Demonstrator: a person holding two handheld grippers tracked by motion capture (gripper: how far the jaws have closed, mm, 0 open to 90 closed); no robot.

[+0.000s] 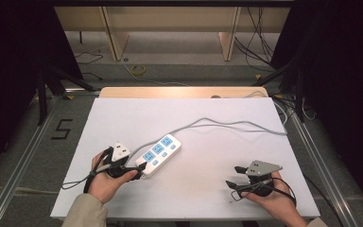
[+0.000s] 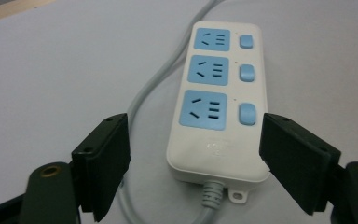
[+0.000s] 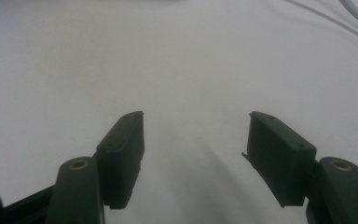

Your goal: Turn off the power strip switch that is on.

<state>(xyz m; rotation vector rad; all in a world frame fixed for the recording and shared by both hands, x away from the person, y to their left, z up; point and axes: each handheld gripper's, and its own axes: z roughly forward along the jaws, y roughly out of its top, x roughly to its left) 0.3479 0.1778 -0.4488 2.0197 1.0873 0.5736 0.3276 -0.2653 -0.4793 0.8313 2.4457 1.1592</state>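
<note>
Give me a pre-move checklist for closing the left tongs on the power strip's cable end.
1. Left tongs open wide: ok.
2. Power strip lined up between their jaws, cable end nearest: ok.
3. Pads touching the strip's sides: not ok, gaps show on both sides.
4. Strip lying flat on the white table, sockets up: ok.
5. Grey cable free of snags along its run: cannot tell, it leaves over the table's far right edge.
6. Right tongs open, holding nothing, well away from the strip: ok.
</note>
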